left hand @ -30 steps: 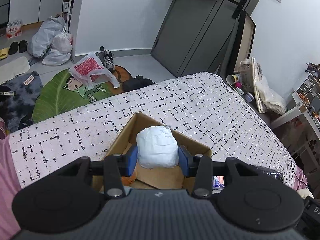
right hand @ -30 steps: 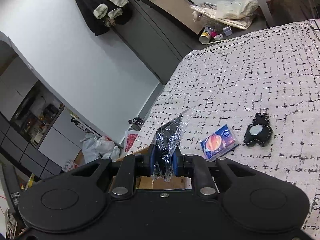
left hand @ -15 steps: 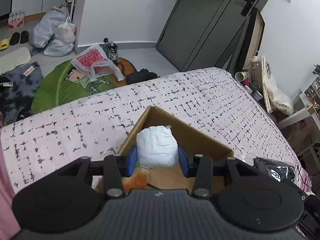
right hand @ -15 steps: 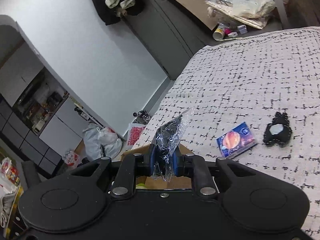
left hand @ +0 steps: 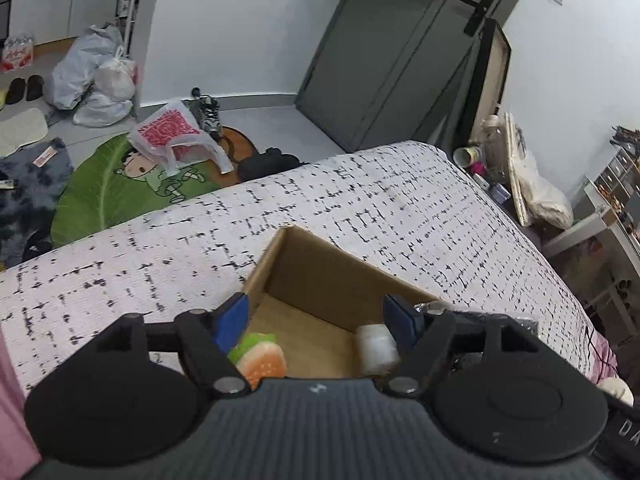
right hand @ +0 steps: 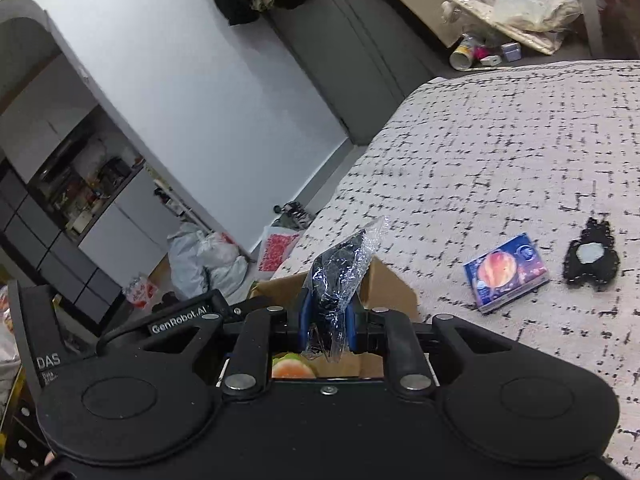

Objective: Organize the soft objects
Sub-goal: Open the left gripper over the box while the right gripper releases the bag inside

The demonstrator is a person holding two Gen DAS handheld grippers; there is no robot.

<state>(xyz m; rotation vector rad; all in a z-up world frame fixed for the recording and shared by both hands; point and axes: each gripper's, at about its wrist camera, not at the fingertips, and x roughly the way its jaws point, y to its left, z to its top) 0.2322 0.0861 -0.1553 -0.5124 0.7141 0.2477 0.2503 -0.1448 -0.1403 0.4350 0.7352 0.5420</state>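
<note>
White bundle (left hand: 376, 349) is showing only in left view, lying below spread left jaws; right jaws are pinching plastic-wrapped item (right hand: 338, 280).

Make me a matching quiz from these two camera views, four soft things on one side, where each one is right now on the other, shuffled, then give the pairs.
Things:
1. white bundle
2. burger toy
3. black item in clear wrap
4. tissue pack with planet print

Places:
A. lying on the bedspread
B. clamped in the right gripper
C. in the cardboard box, right side
D. in the box, left side, under the open left gripper

Pairs: 1-C, 2-D, 3-B, 4-A
</note>
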